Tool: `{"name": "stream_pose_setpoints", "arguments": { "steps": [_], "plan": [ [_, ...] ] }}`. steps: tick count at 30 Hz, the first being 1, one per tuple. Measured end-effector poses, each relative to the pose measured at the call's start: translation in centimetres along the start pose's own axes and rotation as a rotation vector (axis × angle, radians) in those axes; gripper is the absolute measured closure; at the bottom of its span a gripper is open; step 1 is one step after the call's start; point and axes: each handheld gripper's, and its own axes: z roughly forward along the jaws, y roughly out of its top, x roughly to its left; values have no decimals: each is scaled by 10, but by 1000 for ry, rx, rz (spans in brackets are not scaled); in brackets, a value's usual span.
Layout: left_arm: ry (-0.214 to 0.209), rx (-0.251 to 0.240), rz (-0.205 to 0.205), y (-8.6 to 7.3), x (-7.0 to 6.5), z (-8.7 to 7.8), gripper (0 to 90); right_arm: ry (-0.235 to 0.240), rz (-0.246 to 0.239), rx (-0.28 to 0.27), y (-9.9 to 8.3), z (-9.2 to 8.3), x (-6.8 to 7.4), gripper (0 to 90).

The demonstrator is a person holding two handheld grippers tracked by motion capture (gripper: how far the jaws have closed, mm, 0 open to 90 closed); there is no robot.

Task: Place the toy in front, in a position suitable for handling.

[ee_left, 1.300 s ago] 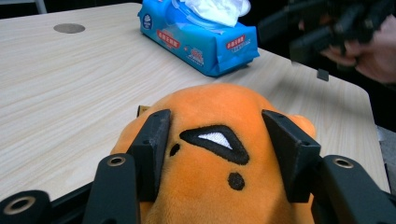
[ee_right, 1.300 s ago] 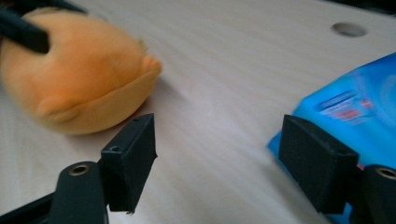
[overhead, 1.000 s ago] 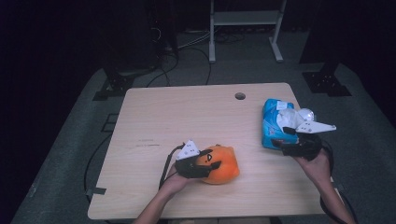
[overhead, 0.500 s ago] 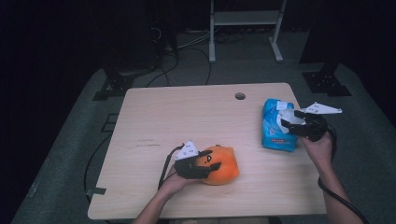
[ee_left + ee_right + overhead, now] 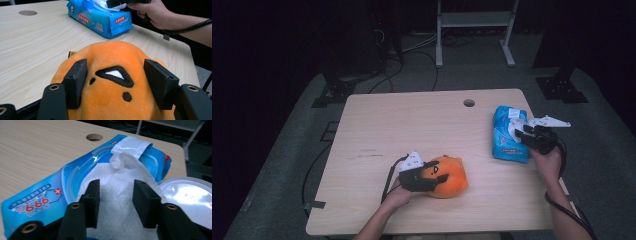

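**Entry: wipe being drawn from pack, plush toy held by**

Step in hand, as judged: pulling a white wipe [image 5: 120, 195] from the blue wipe pack [image 5: 508, 134], which lies near the tabletop's [image 5: 412, 125] right edge with its sticker flap peeled back. The right hand-held gripper [image 5: 116, 195] has its jaws either side of the bunched wipe and has just been closing; whether the pads already pinch it cannot be told. To do it well: grip the raised fold only (not the pack's film), then lift straight up and slowly so that a single sheet comes free and the pack stays put.

The left hand-held gripper [image 5: 120, 80] is clamped narrow on the orange plush toy [image 5: 447, 177] at the front centre, jaws pressing into its sides.

Count: wipe packs, one; wipes showing, one; plush toys, one; hand-held grippers, two; cable holes in tabletop, one.
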Motion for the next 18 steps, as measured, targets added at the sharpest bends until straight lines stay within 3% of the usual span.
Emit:
{"name": "stream_pose_setpoints", "arguments": {
  "steps": [8, 10, 13, 16, 18],
  "plan": [
    [1, -7, 0, -1, 0, 0, 370, -67, -4, -5, 0, 0, 7, 750],
    [1, -7, 1, -1, 0, 0, 369, -51, -8, -2, 2, 0, 7, 834],
    [1, -8, 2, -1, 0, 0, 367, -60, -23, 9, 3, 1, 10, 855],
    [-2, -14, 0, -2, 1, 0, 366, -15, 42, 1, 2, -3, 4, 880],
    [-2, -14, 0, -2, 1, 0, 366, 5, 55, 7, 2, -5, 4, 884]
  ]
}}
